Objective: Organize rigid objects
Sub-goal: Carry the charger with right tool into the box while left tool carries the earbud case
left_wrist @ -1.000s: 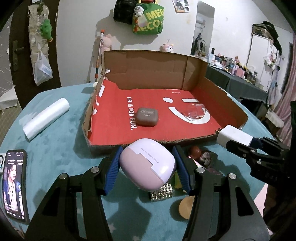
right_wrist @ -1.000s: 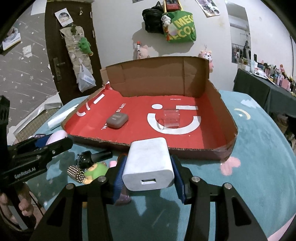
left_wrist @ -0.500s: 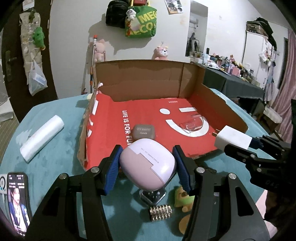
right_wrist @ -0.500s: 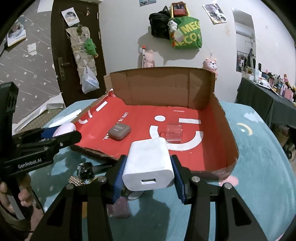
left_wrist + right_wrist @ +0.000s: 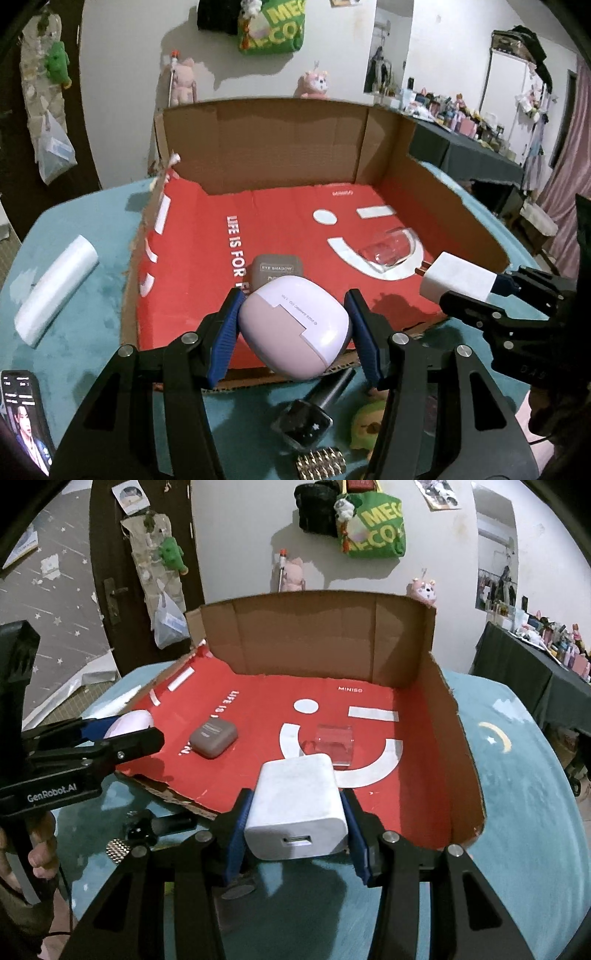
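Observation:
My left gripper [image 5: 295, 332] is shut on a lilac rounded case [image 5: 295, 328] and holds it over the front edge of the red-floored cardboard tray [image 5: 207, 229]. My right gripper [image 5: 297, 823] is shut on a white USB charger [image 5: 299, 812], held above the tray's [image 5: 436, 775] front edge; the charger also shows in the left wrist view [image 5: 458, 282]. A brown eyeshadow case [image 5: 277, 267] [image 5: 213, 738] and a clear plastic box [image 5: 388, 253] [image 5: 334, 744] lie inside the tray.
On the teal cloth in front of the tray lie a black bottle [image 5: 314, 410], a studded metal piece [image 5: 321, 461] and a green toy [image 5: 365, 428]. A white roll [image 5: 55, 291] and a phone [image 5: 26, 417] lie at the left. The tray's back wall is tall.
Both grippers have moved forward and up with their loads, from in front of the tray to over its front edge. The items in the tray have not moved.

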Action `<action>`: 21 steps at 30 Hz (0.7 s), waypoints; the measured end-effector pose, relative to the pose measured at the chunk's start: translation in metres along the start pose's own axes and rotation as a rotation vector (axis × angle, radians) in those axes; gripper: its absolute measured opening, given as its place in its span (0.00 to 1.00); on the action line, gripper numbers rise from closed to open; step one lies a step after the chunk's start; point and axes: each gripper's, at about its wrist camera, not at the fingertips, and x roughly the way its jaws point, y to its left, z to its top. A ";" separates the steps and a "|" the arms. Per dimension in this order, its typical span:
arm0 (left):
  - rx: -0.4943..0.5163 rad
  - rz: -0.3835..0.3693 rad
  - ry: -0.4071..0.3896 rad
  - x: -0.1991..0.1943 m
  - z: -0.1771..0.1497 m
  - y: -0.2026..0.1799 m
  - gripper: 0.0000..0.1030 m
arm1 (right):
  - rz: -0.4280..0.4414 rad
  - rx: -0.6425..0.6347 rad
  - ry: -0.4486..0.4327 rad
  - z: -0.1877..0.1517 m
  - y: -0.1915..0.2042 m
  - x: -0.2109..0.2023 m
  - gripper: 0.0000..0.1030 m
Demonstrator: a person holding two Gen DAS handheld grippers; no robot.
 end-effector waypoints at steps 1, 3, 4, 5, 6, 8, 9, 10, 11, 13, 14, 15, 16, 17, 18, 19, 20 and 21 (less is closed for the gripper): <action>-0.005 -0.004 0.019 0.006 0.000 0.002 0.52 | 0.004 0.000 0.015 0.002 -0.001 0.004 0.48; -0.019 -0.019 0.047 0.015 0.001 0.006 0.52 | 0.012 0.000 0.031 0.003 -0.002 0.009 0.48; -0.028 -0.027 0.062 0.020 0.001 0.008 0.52 | 0.013 -0.001 0.040 0.004 -0.003 0.012 0.48; -0.034 -0.030 0.074 0.024 0.001 0.010 0.52 | 0.011 -0.007 0.049 0.005 -0.003 0.015 0.48; -0.037 -0.030 0.079 0.027 0.000 0.010 0.52 | 0.008 -0.011 0.054 0.005 -0.004 0.017 0.48; -0.041 -0.026 0.090 0.033 0.000 0.012 0.52 | 0.002 -0.016 0.070 0.007 -0.005 0.023 0.48; -0.043 -0.025 0.096 0.036 0.001 0.013 0.52 | 0.003 -0.016 0.077 0.008 -0.005 0.025 0.48; -0.046 -0.026 0.102 0.039 0.001 0.014 0.52 | 0.005 -0.013 0.088 0.008 -0.006 0.029 0.48; -0.047 -0.025 0.105 0.042 0.002 0.014 0.52 | 0.006 -0.011 0.095 0.009 -0.007 0.032 0.48; -0.043 -0.015 0.108 0.046 0.004 0.013 0.52 | -0.001 -0.012 0.106 0.010 -0.008 0.037 0.48; -0.042 -0.010 0.109 0.048 0.005 0.013 0.52 | -0.004 -0.012 0.109 0.010 -0.008 0.039 0.48; -0.041 -0.004 0.111 0.050 0.006 0.013 0.52 | -0.004 -0.013 0.112 0.011 -0.008 0.041 0.48; -0.041 0.000 0.113 0.053 0.007 0.013 0.52 | -0.004 -0.012 0.115 0.011 -0.009 0.043 0.48; -0.042 0.003 0.115 0.055 0.008 0.013 0.52 | -0.004 -0.011 0.119 0.012 -0.009 0.045 0.48; -0.044 0.005 0.119 0.058 0.009 0.013 0.52 | -0.006 -0.010 0.123 0.012 -0.010 0.047 0.48; -0.045 0.007 0.121 0.061 0.010 0.013 0.52 | -0.009 -0.009 0.124 0.012 -0.010 0.049 0.48; -0.046 0.011 0.123 0.063 0.010 0.014 0.52 | -0.014 -0.010 0.125 0.013 -0.010 0.051 0.48; -0.043 0.019 0.125 0.066 0.011 0.013 0.52 | -0.019 -0.012 0.124 0.013 -0.010 0.052 0.48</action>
